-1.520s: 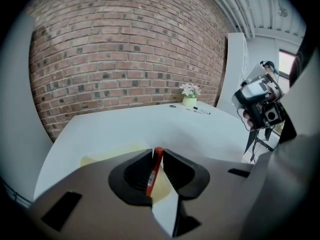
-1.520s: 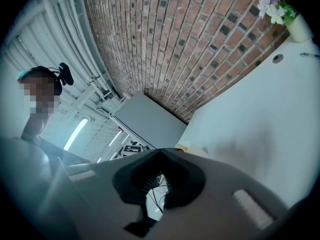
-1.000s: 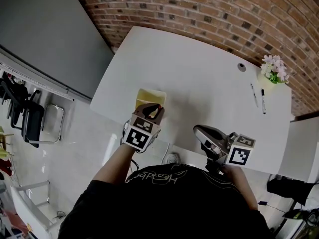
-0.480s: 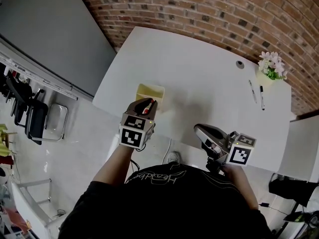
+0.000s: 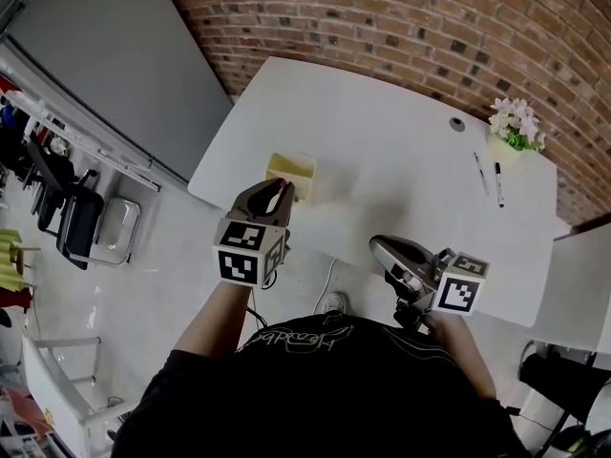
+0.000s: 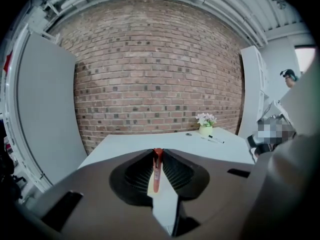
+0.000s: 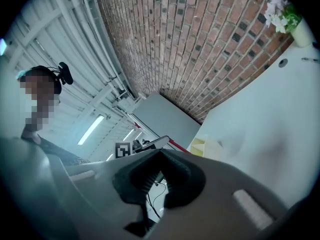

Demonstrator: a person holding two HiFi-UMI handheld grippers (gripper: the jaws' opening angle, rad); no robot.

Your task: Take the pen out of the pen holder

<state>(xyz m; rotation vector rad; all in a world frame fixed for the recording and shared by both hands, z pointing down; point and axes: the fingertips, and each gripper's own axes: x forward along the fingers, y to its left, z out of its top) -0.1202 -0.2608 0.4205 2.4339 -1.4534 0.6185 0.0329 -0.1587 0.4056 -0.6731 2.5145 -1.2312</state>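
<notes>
A red pen (image 6: 156, 170) stands upright between the jaws of my left gripper (image 6: 157, 153), which is shut on it. In the head view that left gripper (image 5: 283, 189) hovers just in front of the pale yellow pen holder (image 5: 291, 167) at the table's near left edge. The right gripper view shows the pen (image 7: 177, 144) sticking out beside the pen holder (image 7: 202, 145). My right gripper (image 5: 380, 247) hangs near the table's front edge, apart from both. Its jaws meet at the tips with nothing between them (image 7: 160, 150).
The white table (image 5: 401, 179) runs back to a brick wall. At its far right stand a small flower pot (image 5: 516, 134) and two loose pens (image 5: 497, 183). A cable hole (image 5: 456, 124) lies near them. Dark chairs (image 5: 67, 218) stand on the floor to the left.
My left gripper has risen with the red pen in its jaws, lifting it up from the pen holder. My right gripper has shifted only slightly.
</notes>
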